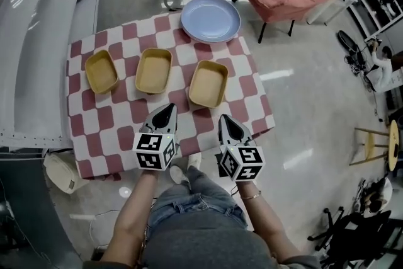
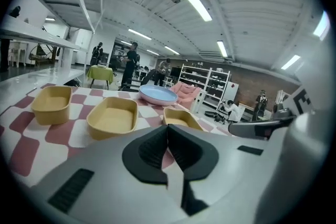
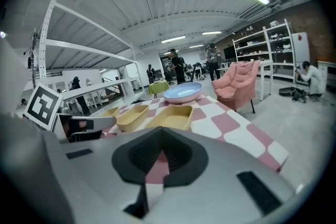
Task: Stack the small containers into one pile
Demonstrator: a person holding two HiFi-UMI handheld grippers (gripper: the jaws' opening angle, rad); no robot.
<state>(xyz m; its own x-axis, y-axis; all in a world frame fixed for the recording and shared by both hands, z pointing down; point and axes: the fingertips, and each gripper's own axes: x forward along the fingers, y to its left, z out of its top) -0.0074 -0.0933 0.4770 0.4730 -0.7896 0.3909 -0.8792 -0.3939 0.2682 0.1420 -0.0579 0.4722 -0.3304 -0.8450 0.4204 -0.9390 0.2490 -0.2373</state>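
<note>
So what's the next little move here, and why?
Probably open the fingers of the right gripper and ease it forward to the right container, the nearest one. It, the middle container and the left container lie apart on the checked tablecloth, nothing stacked; the right gripper and the left gripper are both shut and empty.

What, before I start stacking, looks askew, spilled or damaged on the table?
Nothing stands out. The three containers sit upright, empty and apart; the blue plate sits at the table's far edge.
</note>
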